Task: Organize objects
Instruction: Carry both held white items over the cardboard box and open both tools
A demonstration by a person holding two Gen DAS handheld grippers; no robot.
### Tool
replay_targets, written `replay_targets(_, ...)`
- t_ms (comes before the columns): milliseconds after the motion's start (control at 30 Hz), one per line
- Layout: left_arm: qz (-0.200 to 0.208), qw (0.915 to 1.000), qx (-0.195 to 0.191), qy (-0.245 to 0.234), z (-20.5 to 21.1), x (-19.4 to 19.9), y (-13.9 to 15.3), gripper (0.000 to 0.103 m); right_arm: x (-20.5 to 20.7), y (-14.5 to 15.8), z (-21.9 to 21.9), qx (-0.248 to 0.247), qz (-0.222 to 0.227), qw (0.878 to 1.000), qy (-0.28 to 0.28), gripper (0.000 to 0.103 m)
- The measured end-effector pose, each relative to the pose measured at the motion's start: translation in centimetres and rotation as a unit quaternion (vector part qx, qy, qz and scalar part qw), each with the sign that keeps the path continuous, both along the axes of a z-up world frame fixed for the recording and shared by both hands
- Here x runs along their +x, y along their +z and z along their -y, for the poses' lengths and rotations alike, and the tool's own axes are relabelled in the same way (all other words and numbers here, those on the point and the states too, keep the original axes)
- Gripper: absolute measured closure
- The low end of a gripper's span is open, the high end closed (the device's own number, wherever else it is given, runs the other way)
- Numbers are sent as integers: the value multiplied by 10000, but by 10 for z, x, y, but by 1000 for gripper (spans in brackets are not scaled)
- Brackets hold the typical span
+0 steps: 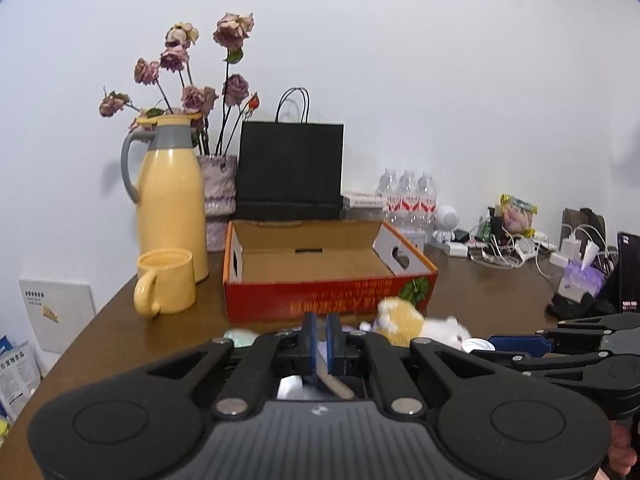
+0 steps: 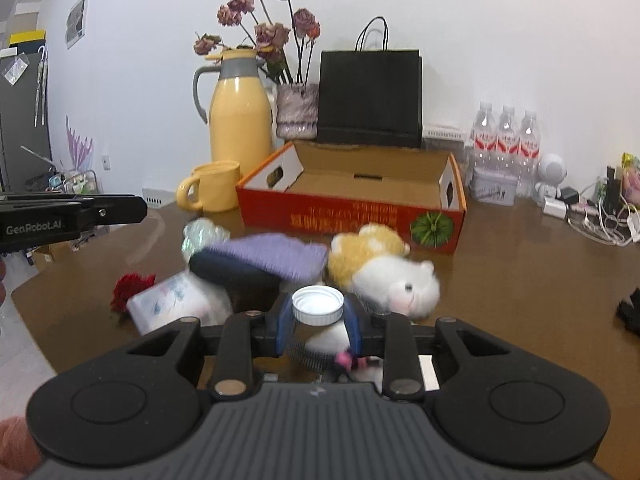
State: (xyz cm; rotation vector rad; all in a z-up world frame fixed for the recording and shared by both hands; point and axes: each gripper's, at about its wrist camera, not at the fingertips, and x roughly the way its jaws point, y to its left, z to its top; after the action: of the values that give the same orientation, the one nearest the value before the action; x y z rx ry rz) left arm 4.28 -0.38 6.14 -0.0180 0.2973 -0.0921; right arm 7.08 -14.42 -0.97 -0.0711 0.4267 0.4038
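Open red box (image 2: 352, 216) holds nothing visible.

- Brown wooden table (image 2: 520, 280) — glossy, set against a white wall.
- Open red cardboard box (image 2: 352, 216), mid-table.
- Yellow mug (image 2: 212, 192) just left of it, yellow thermos jug (image 2: 240, 120) behind.
- Flower vase (image 2: 297, 110), black paper bag (image 2: 370, 96), water bottles (image 2: 506, 136) along the wall.
- Plush toy (image 2: 384, 268), tissue pack (image 2: 176, 304), red rose (image 2: 130, 284) in front of the box.
- Cables and chargers (image 2: 600, 220) — far right.

Yellow jug (image 2: 239, 118), black bag (image 2: 370, 96)
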Motion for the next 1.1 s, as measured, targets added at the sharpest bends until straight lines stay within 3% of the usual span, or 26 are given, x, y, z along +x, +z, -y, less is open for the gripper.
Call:
replay_targets(500,179,9996,-112,213,5,119,31,100,106,34,-10,271,328,9988,-249,75)
replay_targets(1100,-231,9983,-214,487,8,257,24,100,234,26,-24,410,-43,9977,-534,75)
